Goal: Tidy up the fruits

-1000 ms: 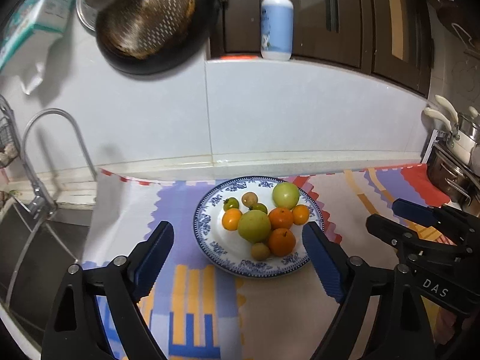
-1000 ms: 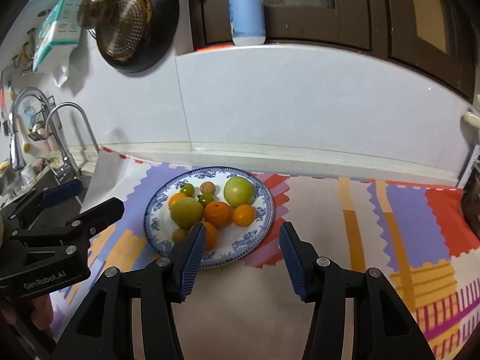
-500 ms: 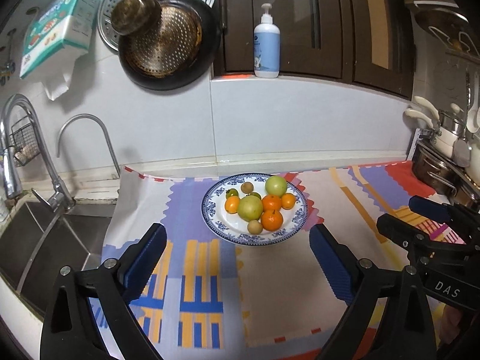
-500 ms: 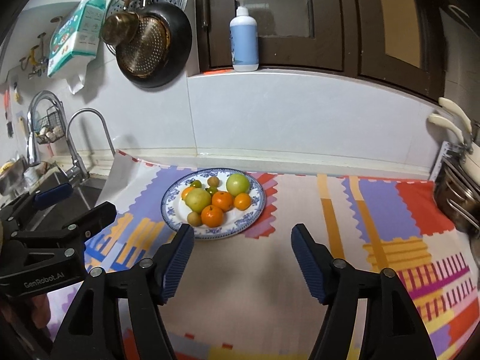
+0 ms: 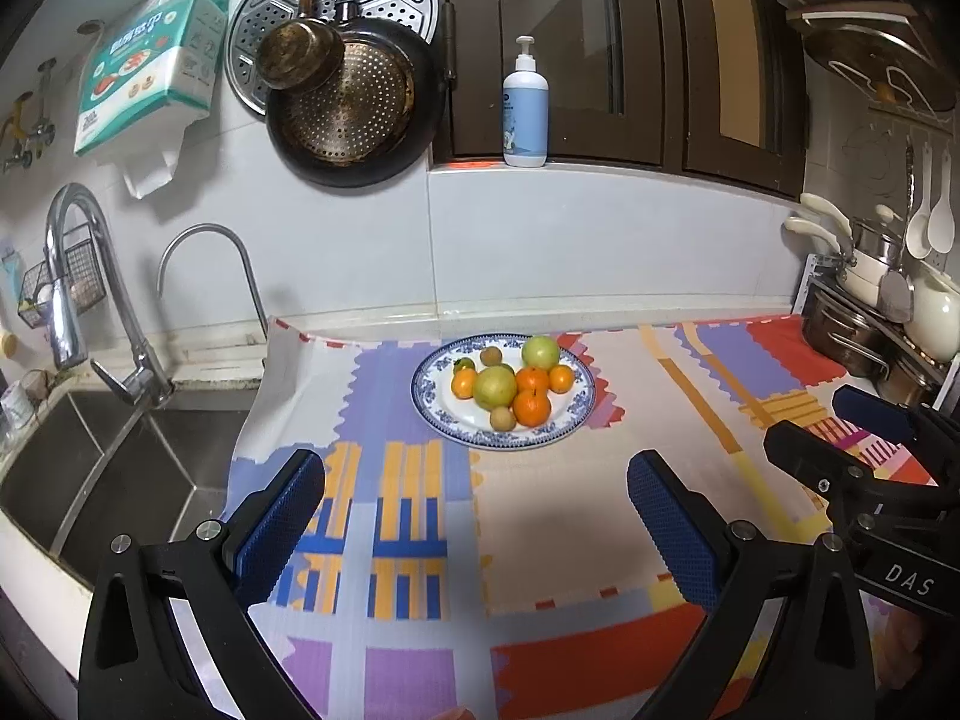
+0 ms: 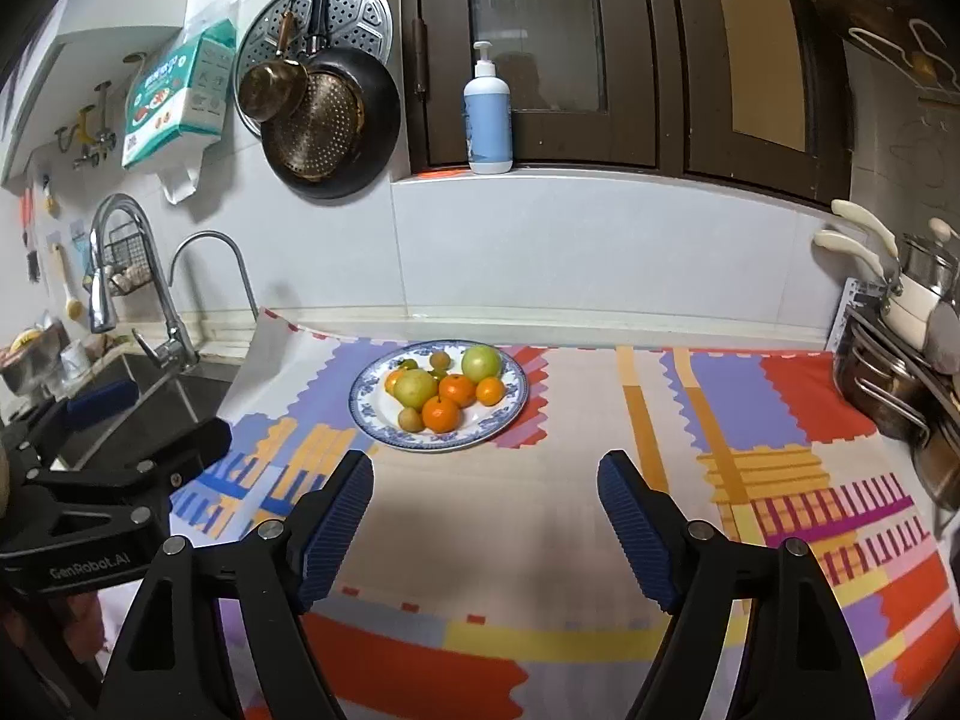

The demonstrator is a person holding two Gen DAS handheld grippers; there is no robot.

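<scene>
A blue-and-white plate (image 5: 438, 420) (image 6: 372, 414) sits on the colourful mat near the back wall. It holds several fruits: two large green ones (image 5: 494, 387) (image 6: 481, 362), oranges (image 5: 531, 408) (image 6: 441, 413) and small brown and green ones. My left gripper (image 5: 474, 522) is open and empty, well in front of the plate. My right gripper (image 6: 486, 516) is open and empty, in front of and to the right of the plate. Each gripper shows at the edge of the other's view.
A sink (image 5: 90, 468) with taps (image 5: 120, 324) lies left of the mat. Stacked pots (image 5: 864, 330) (image 6: 900, 372) stand at the right. Pans (image 5: 354, 114) hang on the wall; a soap bottle (image 5: 525, 114) stands on the ledge.
Both grippers have pulled back and up from the plate, which now looks smaller and farther away. Both stay open and empty. The fruits have not moved.
</scene>
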